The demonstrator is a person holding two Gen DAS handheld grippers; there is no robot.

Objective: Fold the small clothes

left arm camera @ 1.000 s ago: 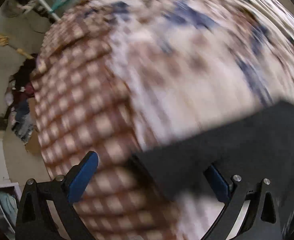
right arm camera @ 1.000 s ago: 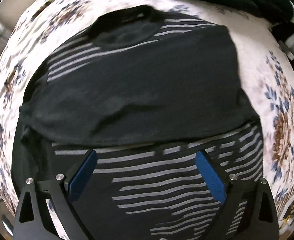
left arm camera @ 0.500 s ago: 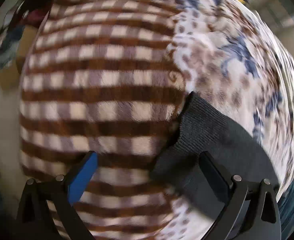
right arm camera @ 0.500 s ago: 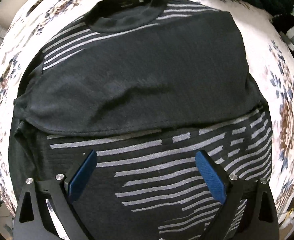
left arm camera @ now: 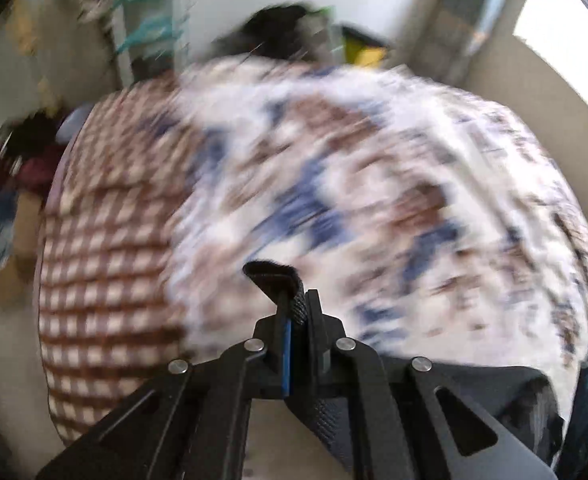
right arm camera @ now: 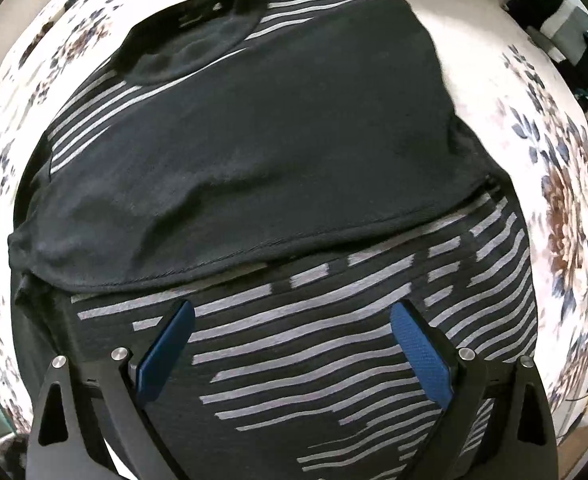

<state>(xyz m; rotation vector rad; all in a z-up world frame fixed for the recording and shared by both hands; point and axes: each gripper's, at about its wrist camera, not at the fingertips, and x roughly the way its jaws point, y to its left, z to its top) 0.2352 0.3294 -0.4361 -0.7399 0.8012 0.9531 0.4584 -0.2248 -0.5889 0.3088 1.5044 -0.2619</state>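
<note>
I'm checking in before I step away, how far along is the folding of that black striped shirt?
Partly done. The black striped shirt lies on the floral blanket with one plain black part already folded across its chest. In hand: the left gripper is shut on a dark fabric edge. The right gripper hangs open over the striped lower half, which remains unfolded.

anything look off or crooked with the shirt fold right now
Slightly. On the striped shirt, the folded-over plain black panel lies askew: its hem slants down toward the left, and it is rumpled at the left corner. The left tool is shut on a strip of dark fabric; the right tool is open above the stripes.
</note>
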